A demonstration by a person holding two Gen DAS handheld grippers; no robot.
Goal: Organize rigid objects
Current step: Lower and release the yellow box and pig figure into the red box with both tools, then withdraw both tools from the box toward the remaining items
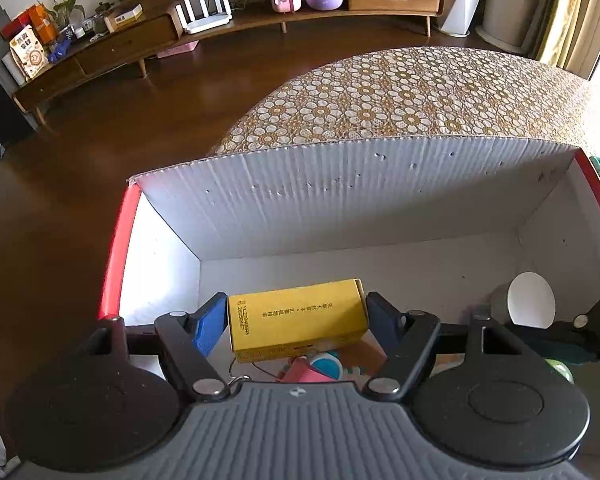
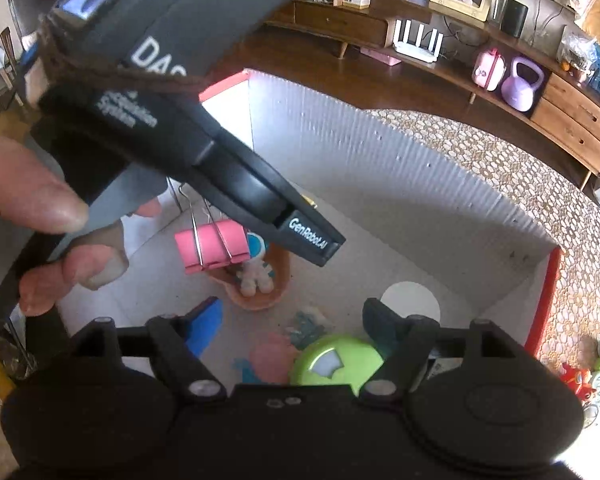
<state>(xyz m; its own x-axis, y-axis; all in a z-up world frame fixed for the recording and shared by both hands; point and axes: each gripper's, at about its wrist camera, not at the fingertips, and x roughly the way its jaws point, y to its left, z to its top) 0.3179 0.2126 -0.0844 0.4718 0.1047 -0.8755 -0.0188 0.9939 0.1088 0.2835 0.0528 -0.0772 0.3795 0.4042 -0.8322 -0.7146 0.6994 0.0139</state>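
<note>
A white corrugated box [image 1: 340, 200] with red rims stands on the flowered table. In the left wrist view my left gripper [image 1: 296, 318] is inside the box, its blue fingers [image 1: 208, 324] touching both ends of a yellow carton [image 1: 296, 318] held above a pink binder clip [image 1: 304, 372]. In the right wrist view my right gripper [image 2: 292, 328] is open over the box [image 2: 380, 168], above a green round toy [image 2: 336, 360]. The left gripper's body [image 2: 180, 100] crosses this view; the pink binder clip [image 2: 212, 248] lies below it.
In the box lie a brown dish [image 2: 260, 280] with a white figure, a pink piece [image 2: 272, 356] and a white disc [image 2: 410, 300]. Small toys [image 2: 592, 376] sit on the tablecloth [image 1: 400, 96] right of the box. A low wooden sideboard [image 1: 140, 40] stands across the floor.
</note>
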